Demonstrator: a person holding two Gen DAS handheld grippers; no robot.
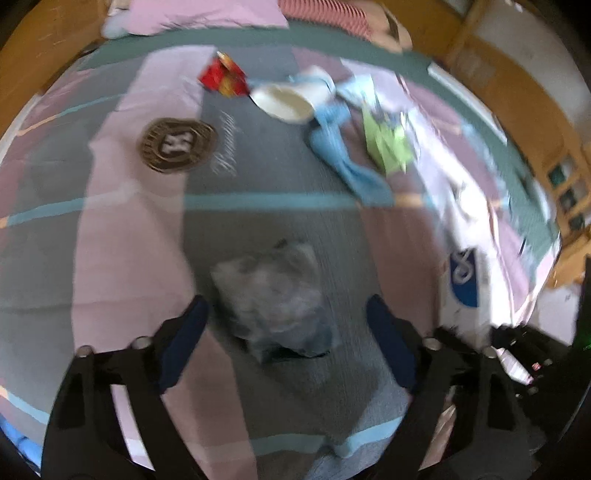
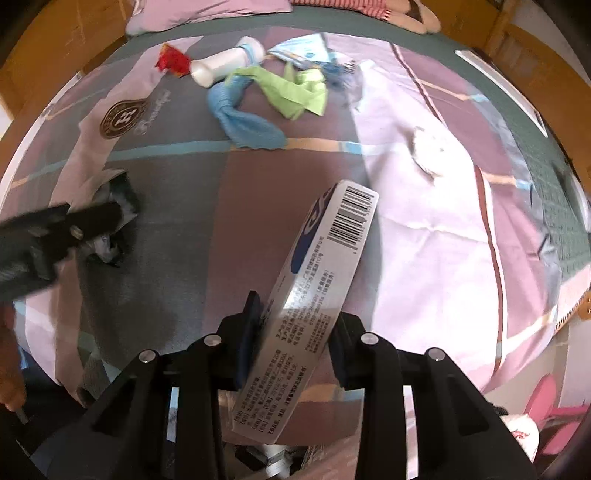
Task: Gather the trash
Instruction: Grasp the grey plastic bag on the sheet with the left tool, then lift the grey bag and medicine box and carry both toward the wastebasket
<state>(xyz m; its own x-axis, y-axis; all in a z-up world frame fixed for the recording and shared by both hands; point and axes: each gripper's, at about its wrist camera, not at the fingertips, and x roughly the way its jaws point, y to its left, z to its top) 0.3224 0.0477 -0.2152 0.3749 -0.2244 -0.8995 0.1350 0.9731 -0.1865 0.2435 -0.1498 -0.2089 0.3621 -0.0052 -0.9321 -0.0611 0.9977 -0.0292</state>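
Observation:
My left gripper [image 1: 286, 310] is open just above a crumpled grey plastic bag [image 1: 273, 295] on the bed; the bag lies between its fingers, untouched as far as I can tell. It also shows in the right wrist view [image 2: 88, 221] over the same bag [image 2: 114, 199]. My right gripper [image 2: 295, 325] is shut on a long white and blue carton [image 2: 314, 288] with a barcode, held above the bedsheet. The carton also shows in the left wrist view [image 1: 465, 273]. A red wrapper [image 2: 173, 61], a white cup [image 2: 225, 62] and a crumpled white tissue [image 2: 428, 151] lie farther off.
A blue cloth [image 2: 243, 122] and a green cloth [image 2: 295, 92] lie mid-bed. A pink pillow [image 2: 207, 11] sits at the head. Wooden bed frame [image 2: 535, 59] runs along the right. A bottle [image 1: 513, 365] and dark items sit below the bed edge.

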